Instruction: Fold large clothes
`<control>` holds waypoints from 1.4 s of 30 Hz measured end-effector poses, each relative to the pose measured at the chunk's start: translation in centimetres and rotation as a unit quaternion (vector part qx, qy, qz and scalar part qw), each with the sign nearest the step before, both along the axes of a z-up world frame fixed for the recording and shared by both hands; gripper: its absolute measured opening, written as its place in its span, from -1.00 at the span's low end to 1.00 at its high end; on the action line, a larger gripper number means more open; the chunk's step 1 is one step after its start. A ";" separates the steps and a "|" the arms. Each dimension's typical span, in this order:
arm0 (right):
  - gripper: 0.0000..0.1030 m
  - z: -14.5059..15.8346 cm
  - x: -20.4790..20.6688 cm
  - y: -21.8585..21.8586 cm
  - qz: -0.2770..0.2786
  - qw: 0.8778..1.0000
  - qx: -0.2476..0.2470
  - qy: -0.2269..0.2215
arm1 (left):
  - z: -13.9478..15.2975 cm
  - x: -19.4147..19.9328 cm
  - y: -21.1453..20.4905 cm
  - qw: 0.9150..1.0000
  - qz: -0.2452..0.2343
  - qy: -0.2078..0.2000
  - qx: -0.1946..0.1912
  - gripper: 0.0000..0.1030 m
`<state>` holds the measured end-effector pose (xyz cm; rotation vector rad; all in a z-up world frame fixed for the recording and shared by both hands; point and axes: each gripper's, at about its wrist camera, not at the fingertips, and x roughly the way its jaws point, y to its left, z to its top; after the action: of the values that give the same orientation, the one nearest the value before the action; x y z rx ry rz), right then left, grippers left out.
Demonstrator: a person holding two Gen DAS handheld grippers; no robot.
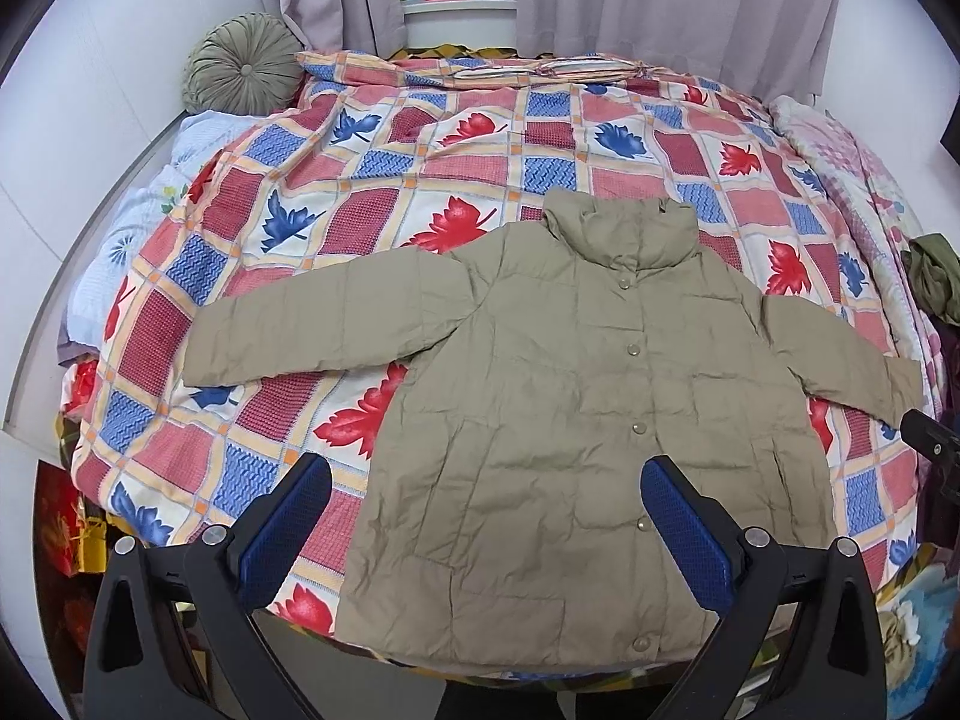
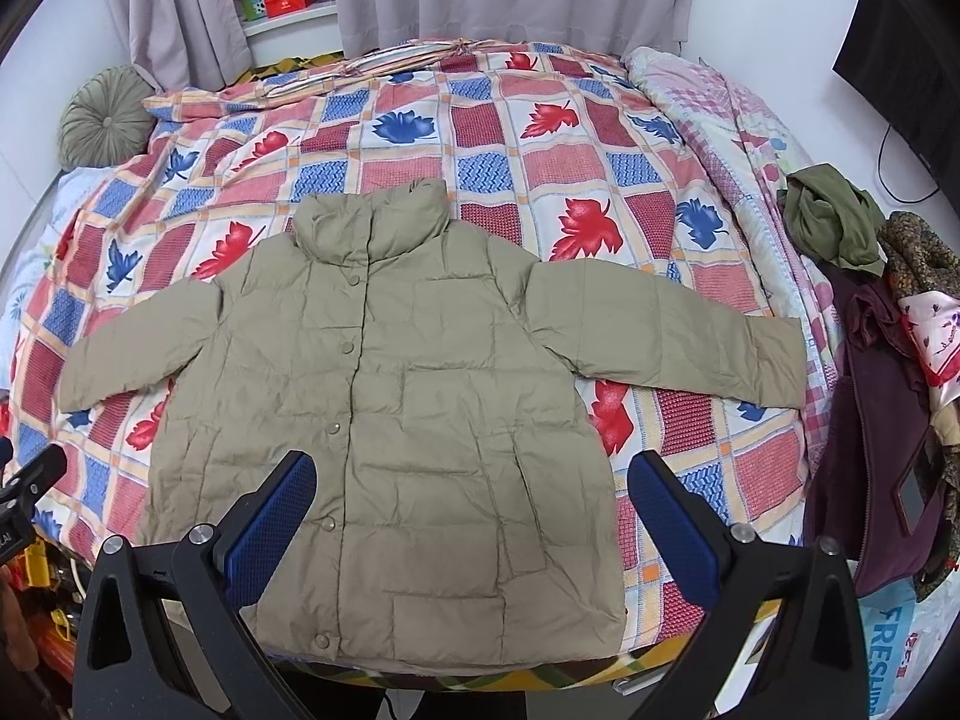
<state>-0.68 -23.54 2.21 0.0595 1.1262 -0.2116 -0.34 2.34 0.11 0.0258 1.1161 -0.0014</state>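
- A khaki quilted puffer jacket [image 1: 576, 396] lies flat and snapped shut on the leaf-patterned patchwork quilt [image 1: 372, 180], collar away, sleeves spread, fabric crinkled.
- Its hem reaches the bed's near edge; bare quilt shows beyond both sleeves.
- The left gripper [image 1: 486, 516] hovers over the hem, its blue textured pads wide apart, holding nothing.
- The right gripper [image 2: 471, 510] likewise gapes wide, empty, above the lower body.
- A heap of clothes [image 2: 888, 312] sits at the bed's right edge.

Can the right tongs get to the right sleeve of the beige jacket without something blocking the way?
Probably yes. The right tongs are open and empty, and the sleeve lies flat on the bed cover, with nothing on it.
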 end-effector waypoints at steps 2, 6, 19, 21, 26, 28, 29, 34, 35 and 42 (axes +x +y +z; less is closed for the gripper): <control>1.00 0.0 0.0 0.0 0.001 1.000 -0.001 0.000 | 0.0 0.0 0.0 1.000 0.000 0.000 0.001 1.00; 1.00 0.0 0.0 0.0 0.000 1.000 0.000 0.000 | 0.0 0.0 0.0 1.000 0.001 -0.001 0.001 1.00; 1.00 -0.1 -0.1 0.6 0.001 1.000 0.001 -0.001 | -0.4 -0.1 0.4 1.000 0.002 0.015 -0.002 1.00; 1.00 -0.1 -0.1 0.6 0.001 1.000 0.002 0.000 | -0.6 0.0 0.4 1.000 0.003 0.017 -0.001 1.00; 1.00 -0.2 0.0 0.6 0.001 1.000 0.002 0.001 | -1.1 0.1 0.5 1.000 0.005 0.023 -0.003 1.00; 1.00 -0.2 0.0 0.6 0.001 1.000 0.001 0.000 | -1.4 0.2 0.5 1.000 0.004 0.027 -0.002 1.00; 1.00 -0.2 0.0 0.7 0.002 1.000 0.001 0.001 | -1.5 0.2 0.5 1.000 0.003 0.028 -0.001 1.00; 1.00 -0.2 0.1 0.7 0.001 1.000 0.002 0.001 | -1.7 0.1 0.5 1.000 0.002 0.028 -0.002 1.00; 1.00 -0.3 0.0 1.0 0.002 1.000 0.002 0.002 | -1.7 0.0 0.4 1.000 0.003 0.028 -0.001 1.00; 1.00 -0.6 -0.3 1.9 0.003 1.000 0.002 0.004 | -1.7 0.2 0.4 1.000 0.005 0.029 -0.003 1.00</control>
<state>-0.98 -21.62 1.64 0.0582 1.1340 -0.2041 -0.11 2.77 -1.60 0.0159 1.1741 0.0035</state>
